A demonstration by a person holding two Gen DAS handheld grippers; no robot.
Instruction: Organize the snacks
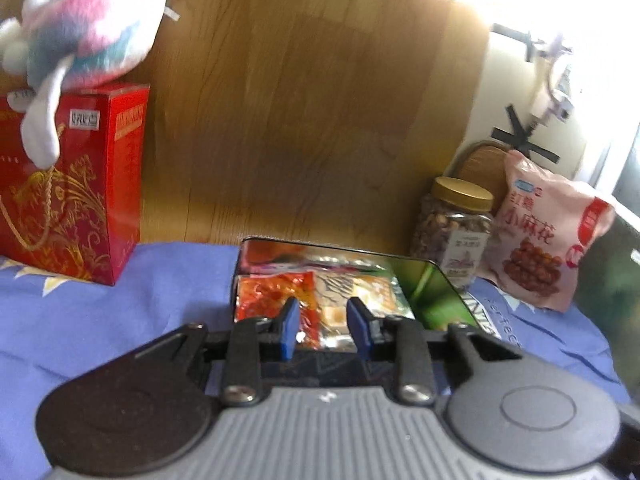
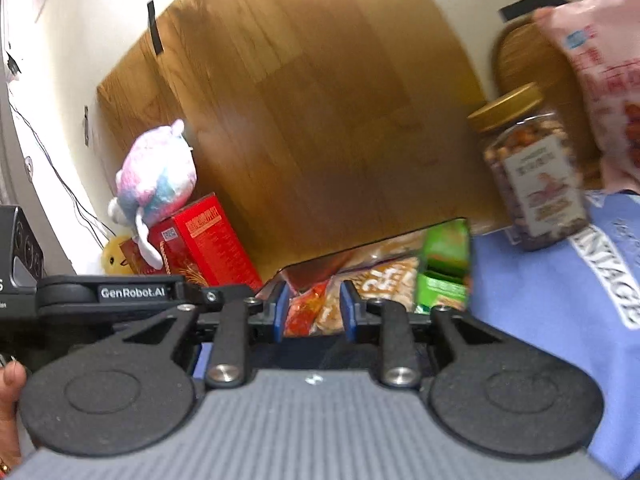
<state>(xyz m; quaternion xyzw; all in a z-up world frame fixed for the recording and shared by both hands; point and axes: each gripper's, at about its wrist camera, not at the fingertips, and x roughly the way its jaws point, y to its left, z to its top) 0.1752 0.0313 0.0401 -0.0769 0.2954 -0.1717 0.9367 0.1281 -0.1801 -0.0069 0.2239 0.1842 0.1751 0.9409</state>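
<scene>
A shiny metal box [image 1: 320, 245] lies open on the blue cloth [image 1: 100, 328], holding several snack packets, a red one [image 1: 272, 296] among them. My left gripper [image 1: 325, 326] hovers at its near edge, open, with nothing between the blue pads. In the right wrist view the same box [image 2: 360, 246] shows red [image 2: 306, 308] and green [image 2: 444, 276] packets. My right gripper [image 2: 314, 312] is open just before it, with nothing between its pads. A gold-lidded jar of nuts [image 1: 456, 224] [image 2: 532, 176] and a pink snack bag [image 1: 548, 232] [image 2: 600, 80] stand to the right of the box.
A red gift box [image 1: 76, 184] [image 2: 204, 240] with a pink and blue plush toy [image 1: 88, 20] [image 2: 160, 176] on top stands at the left. A wooden board [image 1: 300, 100] backs the scene. A black part labelled GenRobot.AI [image 2: 108, 292] and a thumb [image 2: 10, 384] show at the left.
</scene>
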